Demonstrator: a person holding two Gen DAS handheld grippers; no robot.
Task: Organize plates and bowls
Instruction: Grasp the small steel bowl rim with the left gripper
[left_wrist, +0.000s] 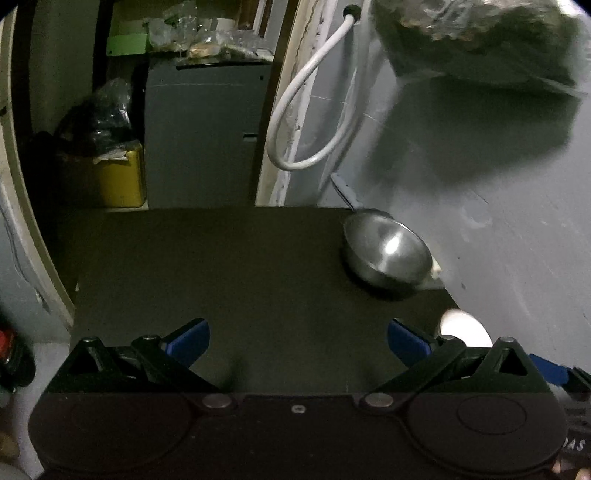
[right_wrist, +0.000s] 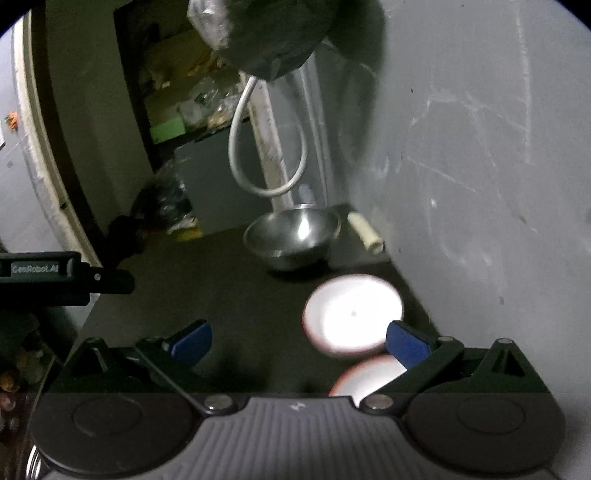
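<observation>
A steel bowl (left_wrist: 388, 251) stands at the far right corner of the dark table (left_wrist: 240, 266), against the wall. It also shows in the right wrist view (right_wrist: 293, 236). A white plate (right_wrist: 351, 314) lies nearer, with a second white plate (right_wrist: 364, 380) just in front of it. One white plate (left_wrist: 463, 328) peeks past my left gripper's right finger. My left gripper (left_wrist: 297, 339) is open and empty above the table's near part. My right gripper (right_wrist: 299, 339) is open and empty, its right finger (right_wrist: 406, 341) over the near edge of the first plate.
A grey wall (right_wrist: 480, 166) bounds the table on the right. A white hose (left_wrist: 306, 122) hangs in a loop behind the bowl. A pale roll (right_wrist: 365, 230) lies by the wall. A grey cabinet (left_wrist: 203, 140) and yellow bin (left_wrist: 118, 177) stand beyond the table.
</observation>
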